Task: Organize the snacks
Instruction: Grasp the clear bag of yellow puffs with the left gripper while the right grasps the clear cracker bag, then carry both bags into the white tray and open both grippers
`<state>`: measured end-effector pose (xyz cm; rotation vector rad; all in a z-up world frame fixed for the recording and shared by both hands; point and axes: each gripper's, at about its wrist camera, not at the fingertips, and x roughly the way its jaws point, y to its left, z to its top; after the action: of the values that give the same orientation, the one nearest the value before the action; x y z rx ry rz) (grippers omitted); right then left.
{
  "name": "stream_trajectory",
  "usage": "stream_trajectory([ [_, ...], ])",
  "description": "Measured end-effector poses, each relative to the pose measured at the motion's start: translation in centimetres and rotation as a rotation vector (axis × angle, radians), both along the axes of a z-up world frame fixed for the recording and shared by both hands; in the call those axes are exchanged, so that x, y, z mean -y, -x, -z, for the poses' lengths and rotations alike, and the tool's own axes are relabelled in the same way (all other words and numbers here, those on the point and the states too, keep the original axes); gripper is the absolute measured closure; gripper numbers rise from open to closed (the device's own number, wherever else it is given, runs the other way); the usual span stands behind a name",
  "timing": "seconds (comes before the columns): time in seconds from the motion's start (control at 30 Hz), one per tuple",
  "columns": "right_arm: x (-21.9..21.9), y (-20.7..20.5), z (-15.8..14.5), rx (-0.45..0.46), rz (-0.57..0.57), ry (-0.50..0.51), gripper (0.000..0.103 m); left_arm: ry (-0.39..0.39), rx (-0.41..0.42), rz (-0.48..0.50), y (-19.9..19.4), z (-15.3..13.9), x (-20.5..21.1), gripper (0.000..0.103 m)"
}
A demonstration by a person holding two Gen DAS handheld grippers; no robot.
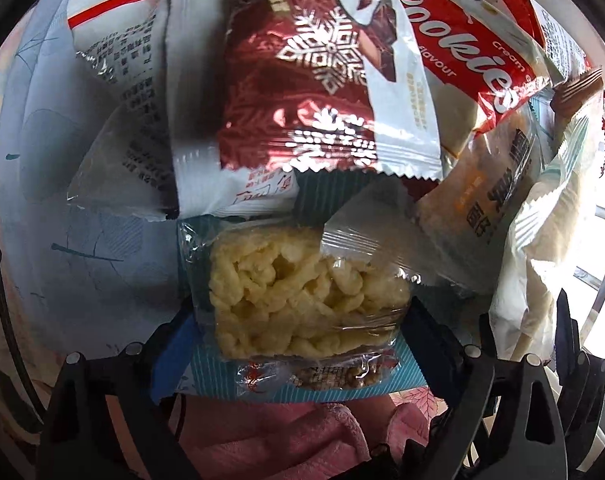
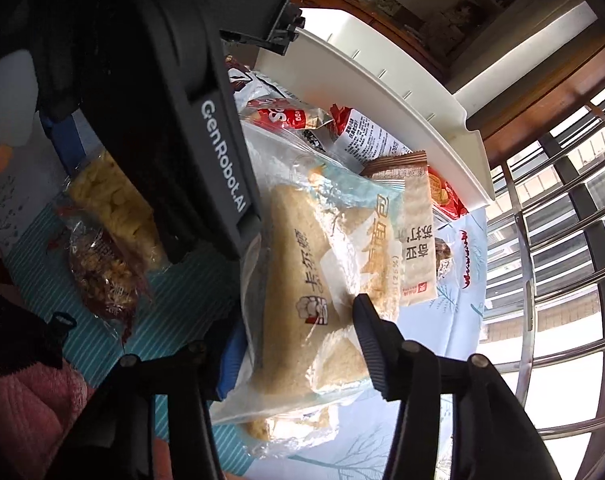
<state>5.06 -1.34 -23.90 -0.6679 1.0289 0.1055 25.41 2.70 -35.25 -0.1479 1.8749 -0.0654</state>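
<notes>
My left gripper point(image 1: 298, 340) points down over a clear packet of yellow puffed rice cake point(image 1: 302, 300), which lies on a teal striped mat point(image 1: 406, 372). Its jaws straddle the packet, and the blue-padded finger point(image 1: 178, 344) stands close to the wrapper edge without a clear squeeze. In the right wrist view my right gripper point(image 2: 298, 324) is shut on a clear bag of floss bread point(image 2: 302, 264), with the black fingertip point(image 2: 366, 312) pressed into it. The left gripper's black body point(image 2: 206, 140) hangs over the rice cake packet point(image 2: 110, 208).
A heap of packets lies behind: a red snowflake packet point(image 1: 302, 80), a red cookies packet point(image 1: 462, 52) and a white printed packet point(image 1: 122, 60). A white tray point(image 2: 382, 92) holds more. A red nut-brittle packet point(image 2: 102, 280) lies by the rice cake. A pink sleeve point(image 1: 282, 440) is close below.
</notes>
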Motion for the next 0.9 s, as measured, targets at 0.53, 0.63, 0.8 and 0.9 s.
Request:
stream_trajectory([
  [0.53,1.3,1.3,-2.4,0.061,-0.049,0.015,0.077,-0.054,0.149,-0.092,1.5,-4.8,-1.6,0.016],
  [0.63,1.3,1.8,-2.9,0.080,-0.062,0.010,0.078,-0.052,0.191,-0.104,2.4,-6.4,-1.4,0.016],
  [0.8,1.3,2.9,-4.0,0.126,-0.092,0.005,0.078,-0.055,0.271,-0.121,3.3,-7.9,-0.2,0.016],
  [0.9,1.2,3.7,-4.8,0.161,-0.110,0.003,0.078,-0.055,0.316,-0.136,5.0,-10.4,0.3,0.016],
])
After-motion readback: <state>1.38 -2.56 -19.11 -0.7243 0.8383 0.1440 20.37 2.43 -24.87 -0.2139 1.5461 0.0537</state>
